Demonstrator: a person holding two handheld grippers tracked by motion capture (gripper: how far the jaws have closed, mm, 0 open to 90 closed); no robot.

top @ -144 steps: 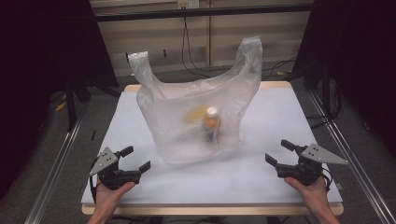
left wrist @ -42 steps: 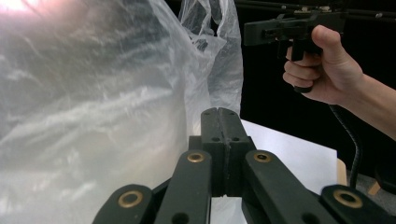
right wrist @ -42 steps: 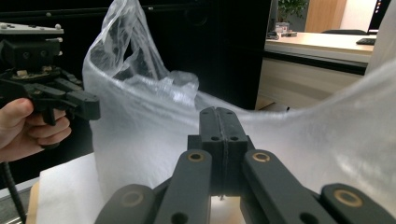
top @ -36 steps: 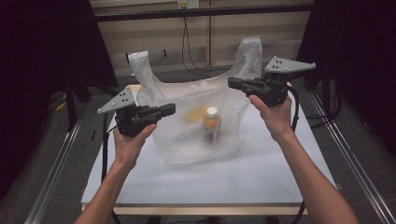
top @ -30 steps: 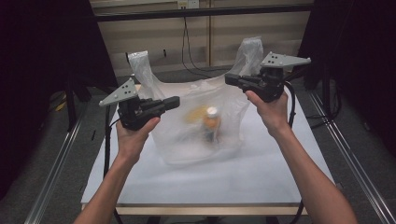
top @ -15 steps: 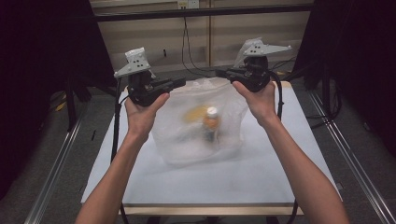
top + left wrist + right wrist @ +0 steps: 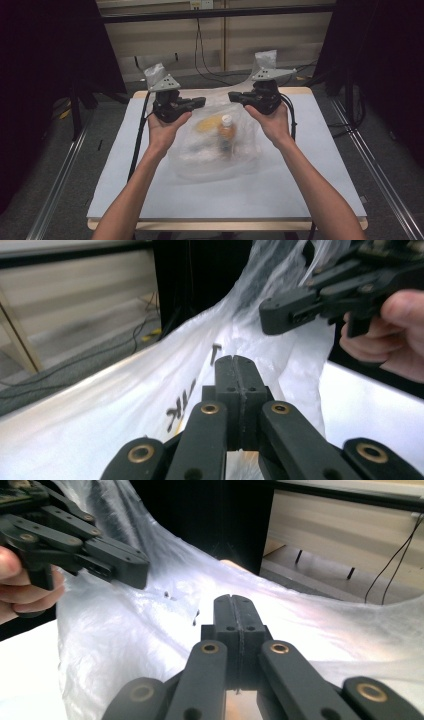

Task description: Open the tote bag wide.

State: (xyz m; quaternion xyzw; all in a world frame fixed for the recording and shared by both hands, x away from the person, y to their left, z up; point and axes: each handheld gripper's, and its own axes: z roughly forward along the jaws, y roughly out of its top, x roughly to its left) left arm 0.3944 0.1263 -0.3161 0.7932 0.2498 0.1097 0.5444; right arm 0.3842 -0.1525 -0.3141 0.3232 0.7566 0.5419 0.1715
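You brought both grippers inward and down from the bag's handles, so the left gripper [image 7: 200, 102] and right gripper [image 7: 234, 95] faced each other just above the bag [image 7: 215, 150] near the far edge of the desk [image 7: 320, 165]. Both pairs of fingers were pressed fully together with nothing between them. The bag sat mid-desk, slumped, its handles rising behind the grippers. Inside it stood a bottle [image 7: 226, 127] beside something yellow [image 7: 207, 123].
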